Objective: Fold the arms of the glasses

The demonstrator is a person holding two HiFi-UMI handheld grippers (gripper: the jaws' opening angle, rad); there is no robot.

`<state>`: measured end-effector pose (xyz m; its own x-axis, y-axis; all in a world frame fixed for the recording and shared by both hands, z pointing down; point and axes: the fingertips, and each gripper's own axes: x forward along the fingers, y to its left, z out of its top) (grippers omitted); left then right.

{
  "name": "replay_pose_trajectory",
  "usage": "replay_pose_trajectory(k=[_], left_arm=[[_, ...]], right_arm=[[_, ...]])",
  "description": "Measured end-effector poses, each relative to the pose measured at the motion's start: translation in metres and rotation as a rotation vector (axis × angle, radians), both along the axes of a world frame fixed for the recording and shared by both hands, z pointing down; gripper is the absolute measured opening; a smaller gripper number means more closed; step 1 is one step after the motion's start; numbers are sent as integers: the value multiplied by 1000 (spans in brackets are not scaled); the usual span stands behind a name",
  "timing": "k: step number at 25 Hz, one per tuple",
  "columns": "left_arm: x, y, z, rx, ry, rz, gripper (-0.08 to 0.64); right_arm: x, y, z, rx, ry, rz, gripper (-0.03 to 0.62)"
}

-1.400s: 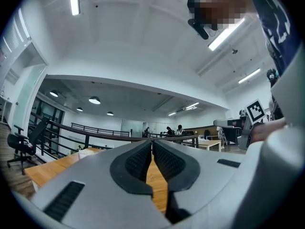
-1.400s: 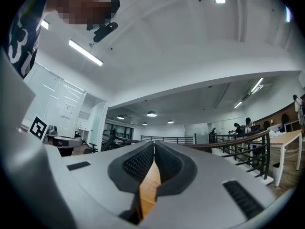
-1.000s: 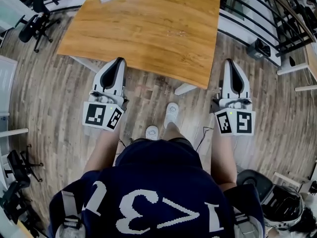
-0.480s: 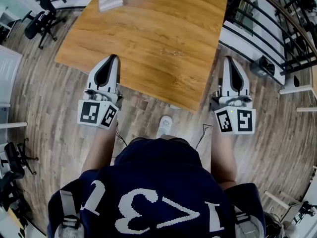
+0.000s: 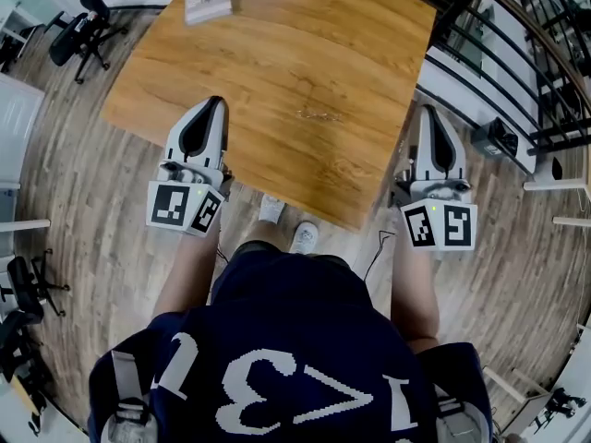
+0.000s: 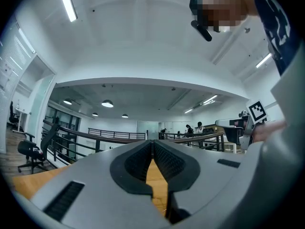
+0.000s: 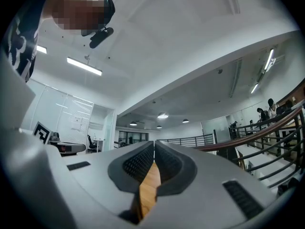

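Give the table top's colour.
Table: orange-brown wood grain, clearest in the head view.

The worktop point(image 5: 277, 44) has been brought closer. Its near edge, formerly just ahead of the left tool point(image 5: 213, 104), is now overlapped by that tool's tip. Its right edge has been drawn alongside the right tool point(image 5: 428, 111). The faint glasses point(image 5: 319, 114) now lie nearer, ahead and between both tools.
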<state>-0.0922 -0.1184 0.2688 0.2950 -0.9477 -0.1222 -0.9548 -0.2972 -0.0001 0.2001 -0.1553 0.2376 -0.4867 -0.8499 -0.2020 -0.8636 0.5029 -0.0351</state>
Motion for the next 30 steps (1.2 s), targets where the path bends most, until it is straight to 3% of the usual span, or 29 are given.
replay_pose_trajectory(k=[17, 25, 30], left_arm=[[-47, -166, 4, -2, 10, 206, 26], [-42, -184, 22, -53, 36, 257, 26], [-34, -182, 35, -79, 43, 246, 26]], right_arm=[[-56, -110, 4, -21, 24, 187, 28], [-64, -122, 17, -74, 76, 211, 28], [-66, -126, 35, -111, 153, 161, 28]])
